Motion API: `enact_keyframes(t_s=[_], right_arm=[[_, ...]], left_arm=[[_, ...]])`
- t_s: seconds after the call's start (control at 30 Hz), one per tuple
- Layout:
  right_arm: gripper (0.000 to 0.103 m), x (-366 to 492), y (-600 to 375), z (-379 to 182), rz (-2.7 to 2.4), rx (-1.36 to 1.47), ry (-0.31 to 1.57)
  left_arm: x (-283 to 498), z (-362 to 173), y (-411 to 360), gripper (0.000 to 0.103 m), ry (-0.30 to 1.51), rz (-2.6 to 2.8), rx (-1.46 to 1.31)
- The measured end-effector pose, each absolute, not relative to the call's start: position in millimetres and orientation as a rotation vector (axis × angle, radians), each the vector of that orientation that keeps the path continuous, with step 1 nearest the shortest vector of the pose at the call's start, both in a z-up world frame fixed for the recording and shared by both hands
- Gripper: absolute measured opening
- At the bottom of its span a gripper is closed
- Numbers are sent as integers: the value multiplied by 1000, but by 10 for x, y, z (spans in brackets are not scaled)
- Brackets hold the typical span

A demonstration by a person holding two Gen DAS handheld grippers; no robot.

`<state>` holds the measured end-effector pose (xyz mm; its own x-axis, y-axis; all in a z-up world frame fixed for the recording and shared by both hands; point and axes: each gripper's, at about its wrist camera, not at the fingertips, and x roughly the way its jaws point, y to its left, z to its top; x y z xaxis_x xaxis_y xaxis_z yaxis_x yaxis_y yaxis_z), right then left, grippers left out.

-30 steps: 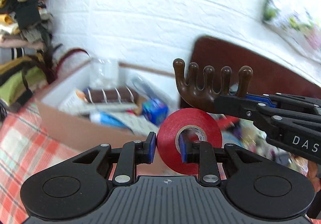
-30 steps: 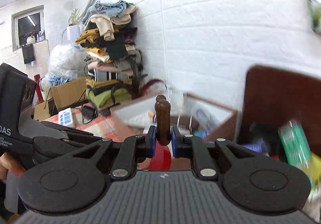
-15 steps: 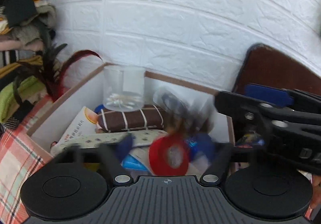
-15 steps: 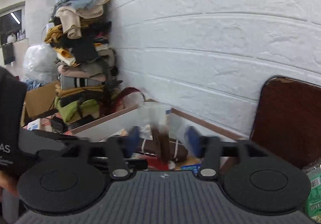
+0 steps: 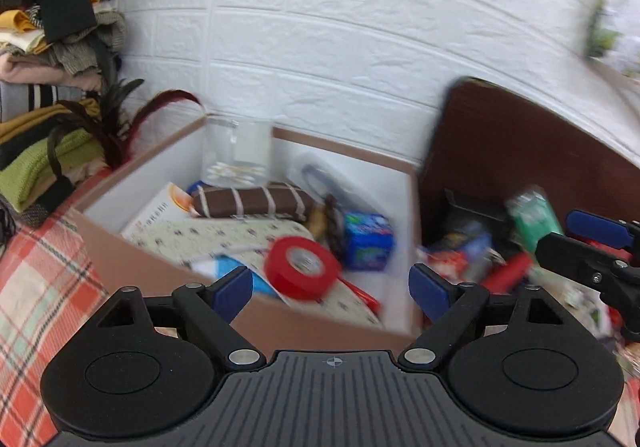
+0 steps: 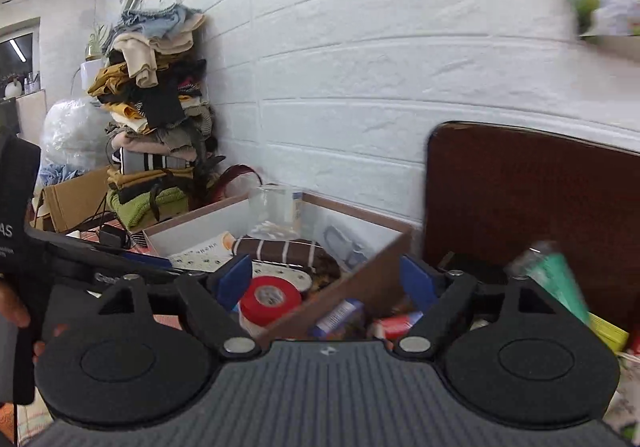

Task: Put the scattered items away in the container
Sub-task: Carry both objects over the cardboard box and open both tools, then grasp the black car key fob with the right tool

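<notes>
A cardboard box with white inner walls (image 5: 120, 259) (image 6: 360, 275) stands against the brick wall. A red tape roll (image 5: 302, 267) (image 6: 270, 299) lies inside it on a patterned pouch. A brown claw clip (image 5: 330, 225) lies beside a blue packet (image 5: 368, 241). My left gripper (image 5: 330, 289) is open and empty above the box's near wall. My right gripper (image 6: 326, 281) is open and empty over the box's right corner; its finger shows in the left wrist view (image 5: 592, 225).
The box also holds a clear jar of cotton swabs (image 5: 238, 153), a brown striped pouch (image 5: 250, 201) and a white carton (image 5: 160, 211). Scattered items (image 5: 480, 259) and a green bottle (image 6: 560, 279) lie to its right before a brown board (image 6: 520, 187). Folded clothes (image 6: 156, 119) are stacked at left.
Both grippers opened. The left let go of the red tape roll and the right let go of the brown claw clip; both items now lie in the box.
</notes>
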<state>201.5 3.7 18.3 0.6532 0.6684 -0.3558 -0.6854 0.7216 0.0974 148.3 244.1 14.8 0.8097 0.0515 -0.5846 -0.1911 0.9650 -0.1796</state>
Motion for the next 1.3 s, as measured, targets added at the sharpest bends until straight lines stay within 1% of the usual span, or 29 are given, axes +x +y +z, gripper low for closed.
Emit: enact_keyframes(t_s=[0.13,0.27,0.5,0.67,0.87,1.1,1.3], right_arm=[[88,1639,-395,71,696,-32,377],[90,1291,-793,-244,618,-13,409],[90,937,-1316,-791,491,-40,526],[91,806,-1589,-945,439,-37,552],[90,1020,-1665,-1126,420,1,601],[90,1335,-1584,-1280,433,-35,635],[90,1571,-1625,-1292,376,-74,601]], left_arm=[[1180,35,2130,95,629,84,-253],[978,-263,1792,96,678,43,-288],[877,-716,1148,96,784,-28,-287],[859,-867,804,96,805,-67,-236],[1170,-927,802,95,797,-37,-201],[1602,-974,956,93,787,13,-220],[1912,-1001,1030,92,792,11,-209]])
